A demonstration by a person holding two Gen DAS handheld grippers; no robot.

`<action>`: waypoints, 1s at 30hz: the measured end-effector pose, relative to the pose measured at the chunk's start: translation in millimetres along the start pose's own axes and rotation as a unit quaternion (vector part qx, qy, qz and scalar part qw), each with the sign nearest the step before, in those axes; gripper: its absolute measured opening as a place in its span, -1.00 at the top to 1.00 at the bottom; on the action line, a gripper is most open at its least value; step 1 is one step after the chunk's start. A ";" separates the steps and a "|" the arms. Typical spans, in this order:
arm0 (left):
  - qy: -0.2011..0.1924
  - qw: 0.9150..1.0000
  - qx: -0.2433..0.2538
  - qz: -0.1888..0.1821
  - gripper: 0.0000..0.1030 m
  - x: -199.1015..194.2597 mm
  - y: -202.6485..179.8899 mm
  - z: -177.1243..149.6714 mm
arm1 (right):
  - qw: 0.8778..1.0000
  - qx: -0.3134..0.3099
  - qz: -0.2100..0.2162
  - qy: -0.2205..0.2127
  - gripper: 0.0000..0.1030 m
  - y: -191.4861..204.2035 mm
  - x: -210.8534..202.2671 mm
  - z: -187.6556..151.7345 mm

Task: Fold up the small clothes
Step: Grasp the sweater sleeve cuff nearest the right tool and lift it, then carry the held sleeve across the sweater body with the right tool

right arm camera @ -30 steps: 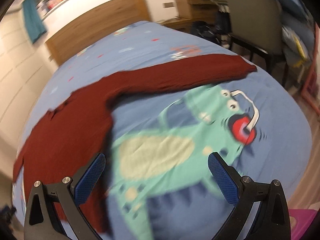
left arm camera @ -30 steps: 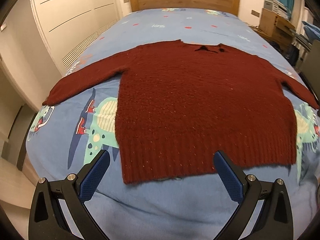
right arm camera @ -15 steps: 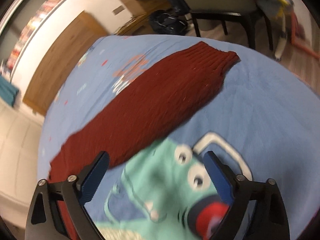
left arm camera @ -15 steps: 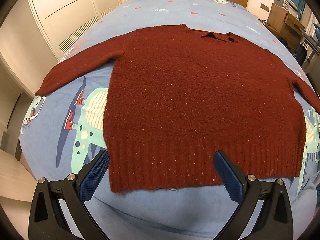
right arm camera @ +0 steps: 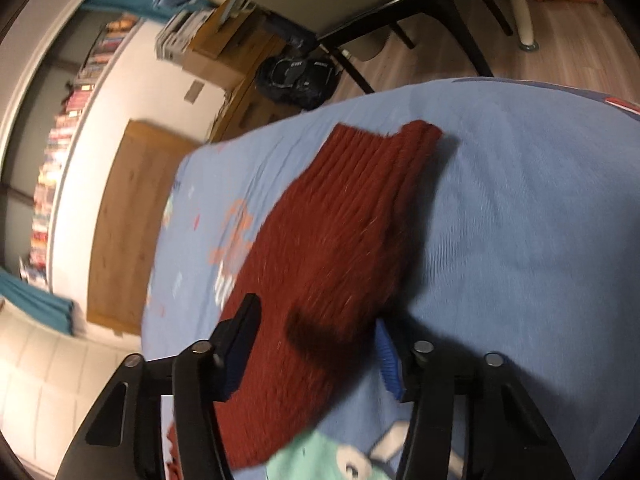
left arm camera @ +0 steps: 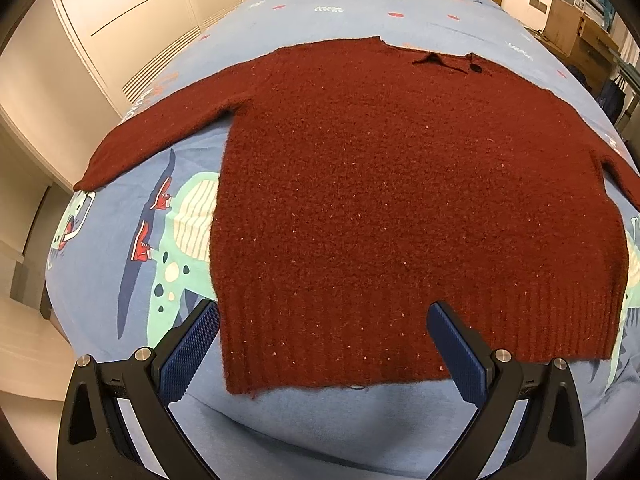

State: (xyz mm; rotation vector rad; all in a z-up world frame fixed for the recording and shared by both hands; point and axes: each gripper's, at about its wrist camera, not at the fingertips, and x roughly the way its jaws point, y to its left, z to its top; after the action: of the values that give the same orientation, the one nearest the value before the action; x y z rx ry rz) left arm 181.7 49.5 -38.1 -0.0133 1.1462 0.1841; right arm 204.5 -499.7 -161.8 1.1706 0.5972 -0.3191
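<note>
From the left wrist camera, the red sweater (left arm camera: 400, 200) lies flat and face up on the blue bedsheet (left arm camera: 320, 424), body square, one sleeve (left arm camera: 160, 136) stretched out toward the wardrobe side. The left gripper (left arm camera: 322, 346) hangs just over the ribbed hem with its jaws spread wide and nothing between them. The hem's near corner sits between the two pads. If it goes down like that, I'd worry it bites the sheet along with the knit, since the fabric lies tight against the bed. It could also catch only the top layer, so the back would lag and the fold would come out crooked.

From the right wrist camera, the picture is smeared with motion. The right gripper (right arm camera: 316, 342) is low over the other sleeve (right arm camera: 332, 248), jaws apart, one on each side of it not far from the ribbed cuff (right arm camera: 384, 152). It is not pinching yet, as far as I can tell. That cuff lies close to the bed's edge, with a chair (right arm camera: 360, 12) and a dark bag (right arm camera: 298, 78) on the floor beyond. A rushed, shallow pinch on this thick knit could slip off mid-lift. A drag instead of a lift could pull the whole sweater askew and undo the tidy layout.
</note>
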 end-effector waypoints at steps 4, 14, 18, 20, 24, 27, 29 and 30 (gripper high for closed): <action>0.002 1.000 0.001 0.002 -0.98 0.9 -0.5 0.3 | 1.000 0.022 0.008 -0.008 0.20 -5.0 4.5 11.0; 0.005 1.000 -0.017 -0.005 -0.98 3.2 9.8 1.1 | 0.999 -0.025 0.029 0.010 0.75 44.1 8.6 17.9; -0.003 1.000 -0.024 -0.010 -0.98 0.2 15.4 -0.2 | 0.997 -0.045 0.050 0.025 0.75 80.1 11.8 6.9; -0.007 0.999 -0.031 -0.013 -0.98 -1.8 20.8 -0.1 | 0.996 -0.053 0.060 0.040 0.76 99.9 15.4 -4.8; -0.014 0.999 -0.046 -0.019 -0.98 -5.3 35.3 -1.2 | 0.991 -0.062 0.087 0.077 0.76 139.3 29.2 -37.5; -0.015 0.998 -0.063 -0.023 -0.98 -6.6 49.6 -3.8 | 0.986 -0.063 0.111 0.110 0.76 172.2 45.7 -73.4; -0.016 0.997 -0.070 -0.024 -0.98 -7.0 57.6 -5.1 | 0.981 -0.066 0.124 0.133 0.76 191.8 56.7 -98.7; -0.017 0.997 -0.074 -0.024 -0.98 -7.4 62.1 -6.0 | 0.978 -0.068 0.132 0.146 0.76 201.8 62.4 -113.2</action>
State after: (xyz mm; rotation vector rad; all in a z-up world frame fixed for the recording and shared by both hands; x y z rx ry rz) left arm 163.9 109.0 -28.6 -0.1670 1.0945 0.2251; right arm 330.9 -315.9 -74.1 1.1563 0.6989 0.1218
